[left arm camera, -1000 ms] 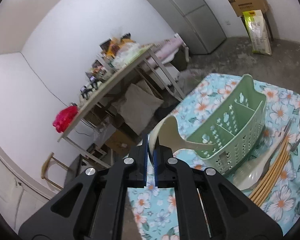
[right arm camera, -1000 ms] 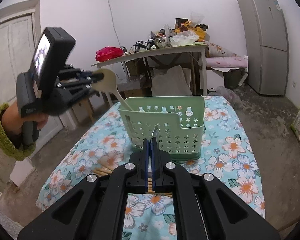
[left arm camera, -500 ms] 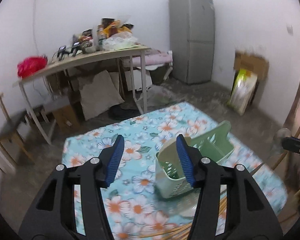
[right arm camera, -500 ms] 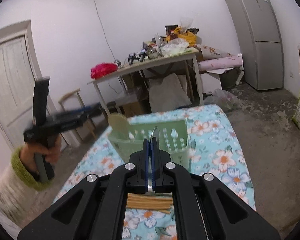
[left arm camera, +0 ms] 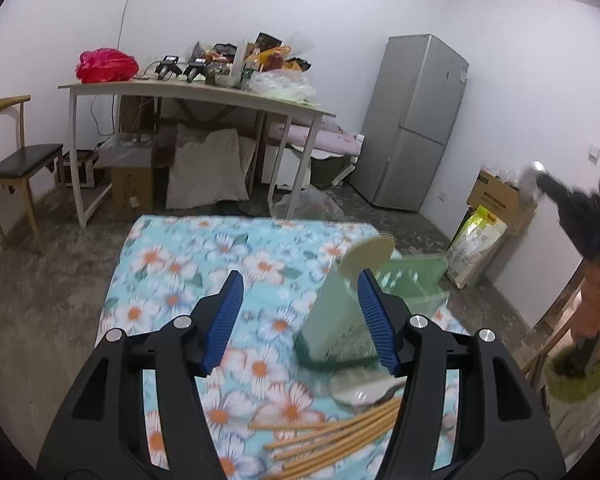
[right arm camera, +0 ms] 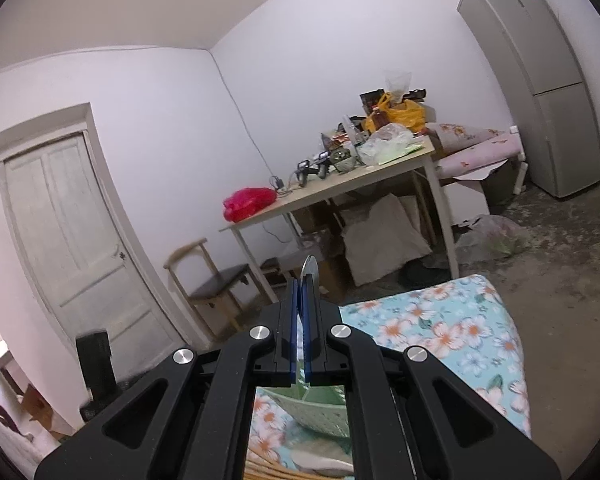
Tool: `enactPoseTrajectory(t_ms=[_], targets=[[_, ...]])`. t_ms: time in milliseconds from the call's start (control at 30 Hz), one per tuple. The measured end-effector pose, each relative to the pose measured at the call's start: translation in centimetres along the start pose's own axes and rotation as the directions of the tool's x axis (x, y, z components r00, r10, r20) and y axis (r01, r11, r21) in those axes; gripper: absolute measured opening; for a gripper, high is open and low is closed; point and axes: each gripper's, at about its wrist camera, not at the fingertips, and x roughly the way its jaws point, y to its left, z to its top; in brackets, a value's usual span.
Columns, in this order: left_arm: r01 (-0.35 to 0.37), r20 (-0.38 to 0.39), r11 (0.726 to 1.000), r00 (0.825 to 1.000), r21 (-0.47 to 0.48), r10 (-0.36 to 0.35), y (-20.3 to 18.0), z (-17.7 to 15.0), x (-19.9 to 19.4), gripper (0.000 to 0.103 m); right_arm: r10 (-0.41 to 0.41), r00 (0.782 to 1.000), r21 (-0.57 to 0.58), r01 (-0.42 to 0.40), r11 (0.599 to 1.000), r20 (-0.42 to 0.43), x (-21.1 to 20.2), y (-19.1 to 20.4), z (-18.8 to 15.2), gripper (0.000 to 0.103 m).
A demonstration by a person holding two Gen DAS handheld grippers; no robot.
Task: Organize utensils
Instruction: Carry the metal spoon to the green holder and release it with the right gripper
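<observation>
Both claws hang above the flowered surface [left arm camera: 172, 264]. Left claw [left arm camera: 300, 320]: its blue pads stand well apart, having just been opening, and nothing is between them. Beyond its right pad [left arm camera: 376, 328] stands the green utensil basket [left arm camera: 332, 320], blurred, with a cream spoon [left arm camera: 366, 254] upright in it, bowl end sticking above the rim. Just in front of the basket lies a pale ladle-like spoon [left arm camera: 360, 392] flat on the cloth, and nearer still a bundle of wooden chopsticks [left arm camera: 332, 436] lies fanned beside it, partly hidden behind the claw's right arm.

Right claw [right arm camera: 302, 308]: its pads are pressed together on a thin metal utensil [right arm camera: 311, 270], whose rounded silver tip pokes out past the pads; what kind of utensil cannot be told. Below this claw, seen through its frame, is the basket's rim [right arm camera: 300, 404], with chopsticks at the bottom edge. In the left wrist view the person's right hand [left arm camera: 596, 304] shows at the far right, blurred.
</observation>
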Motion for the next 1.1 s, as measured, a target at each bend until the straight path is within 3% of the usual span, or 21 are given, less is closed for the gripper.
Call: enactPoseTrajectory(t_ms=[200, 367, 567, 800, 867, 1000, 1100], targets=[[0.013, -0.047, 0.999, 0.999, -0.050, -0.016, 0.5, -2.8, -0.2, 0.061, -0.007, 0.999, 0.023, 0.008, 1.000, -0.048, 4.3, -1.9, -1.3, 0.002], [0.014, -0.080, 0.998, 0.997, -0.055, -0.019, 0.4, -4.5, 0.3, 0.064, -0.011, 0.993, 0.090, 0.022, 0.996, -0.118, 7.3, -5.2, -4.3, 0.002], [0.023, -0.098, 0.998, 0.995, -0.062, -0.029, 0.5, -5.1, 1.0, 0.065, -0.093, 0.973, 0.095, 0.115, 0.989, -0.211, 9.4, -7.9, -6.7, 0.003], [0.021, -0.114, 0.997, 0.993, -0.071, -0.030, 0.7, -5.7, 1.7, 0.066, -0.230, 0.952, -0.037, 0.227, 0.973, -0.201, 8.5, -6.9, -6.1, 0.008], [0.021, -0.119, 0.997, 0.992, -0.080, -0.031, 0.7, -5.8, 1.8, 0.066, -0.250, 0.950, -0.054, 0.244, 0.968, -0.187, 8.1, -6.6, -6.0, 0.012], [0.020, -0.133, 0.996, 0.991, -0.089, -0.032, 0.8, -6.0, 2.0, 0.069, -0.270, 0.950, -0.051, 0.265, 0.963, -0.157, 7.0, -6.4, -5.8, 0.033], [0.014, -0.145, 0.994, 0.989, -0.109, -0.030, 1.2, -6.3, 2.1, 0.069, -0.284, 0.950, -0.054, 0.280, 0.959, -0.129, 6.0, -6.1, -5.6, 0.034]])
